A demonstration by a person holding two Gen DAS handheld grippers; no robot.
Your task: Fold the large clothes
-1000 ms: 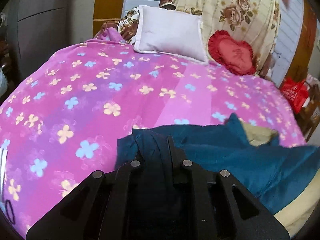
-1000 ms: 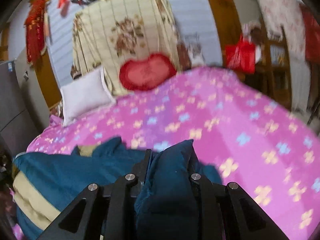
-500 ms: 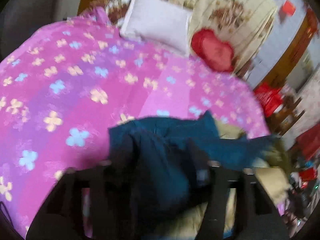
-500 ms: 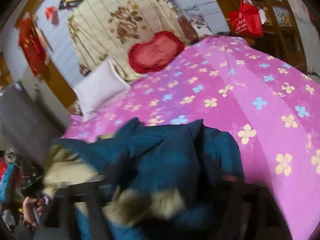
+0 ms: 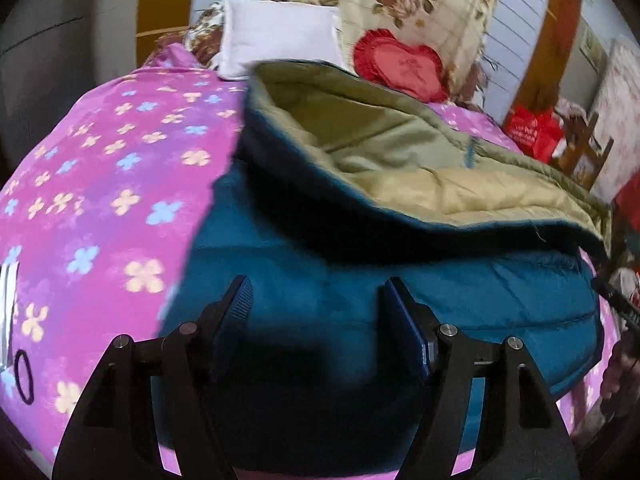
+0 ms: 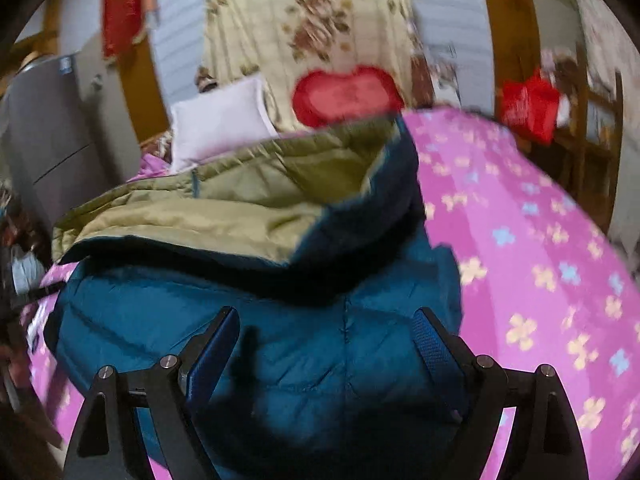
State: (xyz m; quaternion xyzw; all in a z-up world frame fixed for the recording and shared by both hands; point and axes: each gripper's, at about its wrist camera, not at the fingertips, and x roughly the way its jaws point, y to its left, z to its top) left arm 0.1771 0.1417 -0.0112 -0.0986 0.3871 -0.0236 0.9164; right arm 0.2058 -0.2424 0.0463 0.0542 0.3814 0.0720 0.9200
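Note:
A teal padded jacket [image 5: 480,288] lies on the pink flowered bedspread [image 5: 100,184], with a flap turned over so that its olive lining [image 5: 380,140] faces up. My left gripper [image 5: 316,284] is open above the jacket's near teal edge, its blue pads apart and pressing on nothing. In the right wrist view the same jacket [image 6: 160,300] fills the middle, lining [image 6: 200,220] on top. My right gripper [image 6: 325,312] also stands open over the teal fabric, holding nothing. The bedspread [image 6: 540,240] stretches away to its right.
A white pillow [image 5: 280,36], a red heart cushion [image 5: 400,64] and a floral quilt [image 5: 400,0] sit at the bed's head. A red bag [image 5: 532,130] and wooden chair [image 5: 580,152] stand at the right. A grey cabinet [image 6: 52,120] is at the left. A dark hair tie [image 5: 22,376] lies on the bedspread.
Both grippers were shut on bunched teal fabric and have let it go; their jaws now stand apart. The jacket has been flipped over itself, showing the olive lining.

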